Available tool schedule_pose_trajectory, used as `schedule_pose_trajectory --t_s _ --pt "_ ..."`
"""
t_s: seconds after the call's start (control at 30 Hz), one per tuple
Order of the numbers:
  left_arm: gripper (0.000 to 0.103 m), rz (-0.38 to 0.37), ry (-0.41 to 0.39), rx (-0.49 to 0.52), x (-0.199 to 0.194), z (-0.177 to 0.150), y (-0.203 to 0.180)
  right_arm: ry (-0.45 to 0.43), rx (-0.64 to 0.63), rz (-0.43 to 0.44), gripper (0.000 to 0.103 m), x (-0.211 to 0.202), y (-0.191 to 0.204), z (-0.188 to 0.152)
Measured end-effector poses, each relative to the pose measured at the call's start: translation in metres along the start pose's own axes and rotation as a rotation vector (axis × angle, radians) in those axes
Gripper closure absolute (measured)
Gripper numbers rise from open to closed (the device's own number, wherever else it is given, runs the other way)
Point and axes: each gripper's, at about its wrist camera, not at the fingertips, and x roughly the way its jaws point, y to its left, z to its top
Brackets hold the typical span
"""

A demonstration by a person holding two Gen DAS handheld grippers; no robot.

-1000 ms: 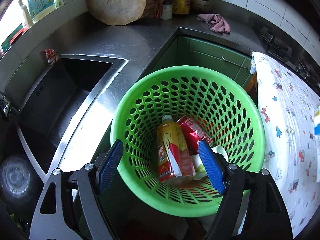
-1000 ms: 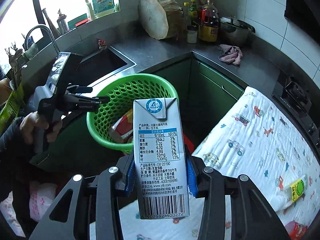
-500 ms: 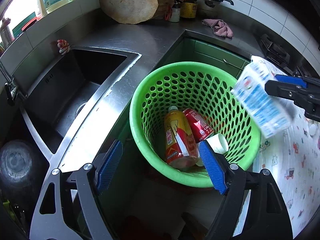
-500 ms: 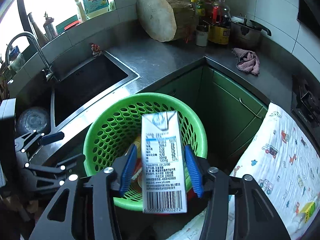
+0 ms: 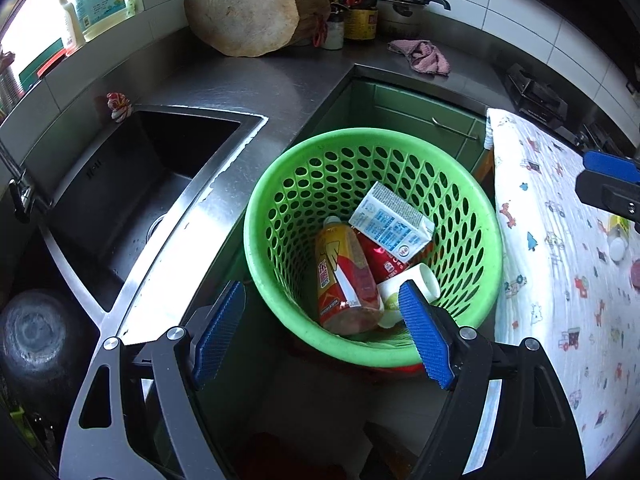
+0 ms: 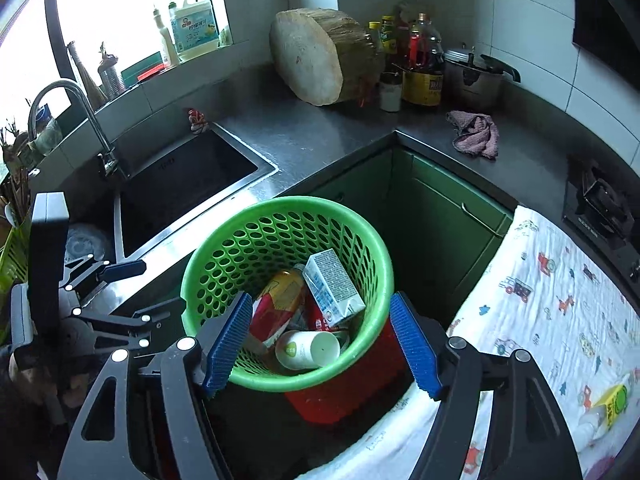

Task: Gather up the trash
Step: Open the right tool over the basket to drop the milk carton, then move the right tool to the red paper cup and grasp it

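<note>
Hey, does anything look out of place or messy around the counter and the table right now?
A crumpled pink rag lies loose on the counter, and a small yellow-labelled bottle lies tipped on the table cloth.

I am looking into a home kitchen. A stainless steel counter (image 6: 320, 136) wraps around a corner, with a sunken sink (image 6: 180, 184) and a curved faucet (image 6: 68, 116) under a window. A thick round wooden chopping block (image 6: 308, 60) leans against the white tiled wall (image 6: 532, 28), beside sauce and oil bottles (image 6: 420, 64) and a pressure cooker (image 6: 472, 76). I see a detergent jug (image 6: 194, 26) on the windowsill, a pink rag (image 6: 476, 134) on the counter, a gas stove (image 6: 600, 204) at right and green cabinet doors (image 6: 452, 220) below.
</note>
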Motion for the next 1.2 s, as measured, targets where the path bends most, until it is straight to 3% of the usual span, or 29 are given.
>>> schedule_pose_trajectory --t_s 0.27,0.3,0.4,0.73,0.9,1.2 --pt "0.024 -0.046 -0.011 0.058 -0.006 0.007 -0.044 -0.002 0.051 -0.095 0.028 -0.051 -0.057 -0.057" --pt "0.018 -0.051 -0.011 0.066 -0.006 0.008 -0.051 0.004 0.055 -0.110 0.027 -0.056 -0.065 -0.066" --pt "0.017 -0.066 -0.022 0.095 -0.009 0.010 -0.076 0.024 0.074 -0.162 0.023 -0.073 -0.093 -0.090" --pt "0.015 -0.123 -0.017 0.196 -0.016 0.011 -0.173 0.093 0.144 -0.341 0.019 -0.139 -0.210 -0.173" --pt "0.015 -0.135 -0.007 0.235 -0.020 0.007 -0.218 0.130 0.175 -0.373 0.019 -0.167 -0.266 -0.208" --pt "0.014 -0.122 0.014 0.265 -0.024 -0.005 -0.281 0.279 -0.064 -0.380 0.017 -0.179 -0.319 -0.237"
